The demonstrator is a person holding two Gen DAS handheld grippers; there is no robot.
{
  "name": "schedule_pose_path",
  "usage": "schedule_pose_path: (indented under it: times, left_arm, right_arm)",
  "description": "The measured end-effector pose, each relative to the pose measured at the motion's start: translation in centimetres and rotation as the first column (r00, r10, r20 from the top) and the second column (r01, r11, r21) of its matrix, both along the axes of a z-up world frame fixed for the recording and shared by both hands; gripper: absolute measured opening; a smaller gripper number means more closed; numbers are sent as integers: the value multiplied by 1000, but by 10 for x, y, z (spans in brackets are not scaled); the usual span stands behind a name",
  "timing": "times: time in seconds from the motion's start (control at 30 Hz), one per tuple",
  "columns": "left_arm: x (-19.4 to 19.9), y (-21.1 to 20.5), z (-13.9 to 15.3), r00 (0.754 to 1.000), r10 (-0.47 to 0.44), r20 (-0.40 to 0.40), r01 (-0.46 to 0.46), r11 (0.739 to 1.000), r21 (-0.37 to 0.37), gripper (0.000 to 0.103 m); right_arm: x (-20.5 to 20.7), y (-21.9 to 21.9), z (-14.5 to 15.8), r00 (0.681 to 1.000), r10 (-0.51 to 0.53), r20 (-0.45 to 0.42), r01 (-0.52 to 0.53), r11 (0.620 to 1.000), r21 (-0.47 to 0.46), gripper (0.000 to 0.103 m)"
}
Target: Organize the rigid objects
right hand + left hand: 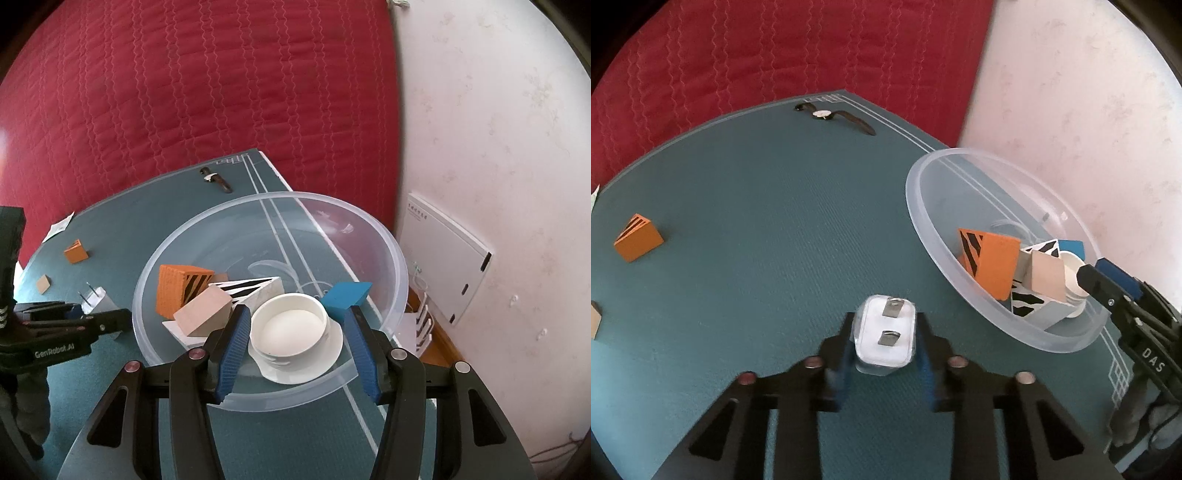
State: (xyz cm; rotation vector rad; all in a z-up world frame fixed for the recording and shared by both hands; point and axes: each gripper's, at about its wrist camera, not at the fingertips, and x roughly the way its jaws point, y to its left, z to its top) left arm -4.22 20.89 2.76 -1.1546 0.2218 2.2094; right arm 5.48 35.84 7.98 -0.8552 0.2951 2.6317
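My left gripper [885, 321] is shut on a white plug adapter [884, 336], prongs up, just above the teal mat. A clear plastic bowl [923, 206] sits at the right and holds an orange striped wedge [991, 266], a beige block [1047, 278], zebra-patterned blocks, a blue block [347, 295] and a white lid [290, 326]. My right gripper [295, 317] is open over the bowl's near rim [280, 404], its fingers either side of the white lid without touching it. The adapter also shows in the right wrist view [98, 301].
On the mat [757, 221] lie another orange striped wedge [637, 238] at the left, a beige block [594, 319] at the left edge and a wristwatch [833, 116] at the far edge. A red quilt [738, 55] lies beyond. A white wall [498, 147] is on the right.
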Motion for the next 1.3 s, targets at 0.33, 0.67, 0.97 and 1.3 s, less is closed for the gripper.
schedule_pose_path:
  times: [0.33,0.67,0.97,1.3]
  left_arm:
    - [4,17,34,997,-16,-76,19,999,41,22]
    - [6,67,55,986,-108,-129,117,991,62,22]
    - [-1,73,56,986,-81,-143,96,990,103,83]
    - [2,59,52,990,-30,-138,44,994,98,87]
  right_arm:
    - [0,-5,1,1000,5,-9,-5,1000,-2,55]
    - [-1,-8,0,1000,3,-8,-3,1000,-7,55]
    - [-2,-9,1,1000,2,-9,-2,1000,-7,55]
    - [-2,-6,2,1000,4,-7,-4,1000,-6,55]
